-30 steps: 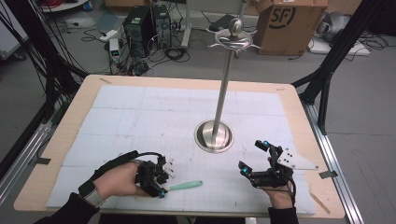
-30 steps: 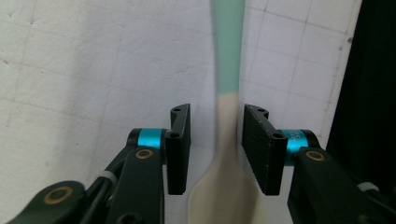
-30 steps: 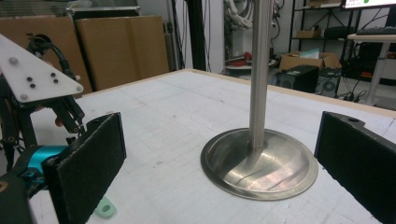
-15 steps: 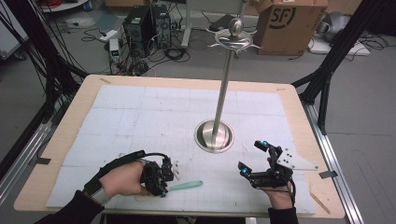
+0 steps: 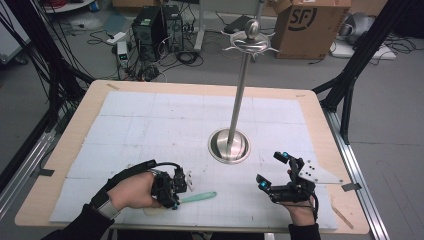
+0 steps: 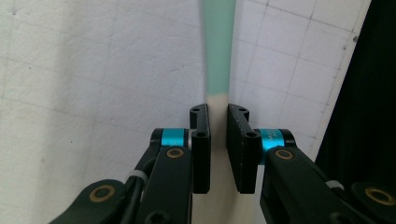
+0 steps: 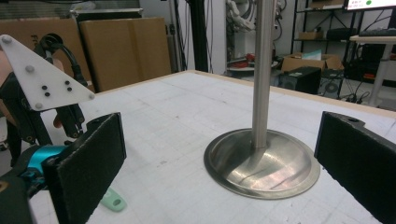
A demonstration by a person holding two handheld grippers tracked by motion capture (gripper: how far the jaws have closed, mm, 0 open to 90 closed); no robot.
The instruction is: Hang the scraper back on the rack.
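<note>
— Where the white gridded mat [image 5: 150, 125] stops short of the plywood worktop [image 5: 320, 120] edge, how much open room is left?

— Plenty across the middle and far side; both hands work along the near edge. The left claw [image 5: 176, 192] sits low at the near left, its black pads almost together on the pale end of a mint-green, flat plastic tool [image 5: 199, 196] lying on the mat; in the left gripper view the handle [image 6: 218, 46] runs straight away from the jaws, and whether the pads actually touch it cannot be told.

— And the right?

— The right claw [image 5: 274, 170] is spread wide at the near right, holding nothing, its foam-faced pads framing the stand's polished, dished steel base [image 7: 261, 161] in the right gripper view. The tool's eyelet end [image 7: 112, 200] lies near the left pad.

— The stand?

— A slim steel pole [image 5: 239, 95] topped by hooked arms and a ball. Beyond the worktop: grey floor, cables, computer towers [image 5: 157, 22], a cardboard box [image 5: 305, 25].
</note>
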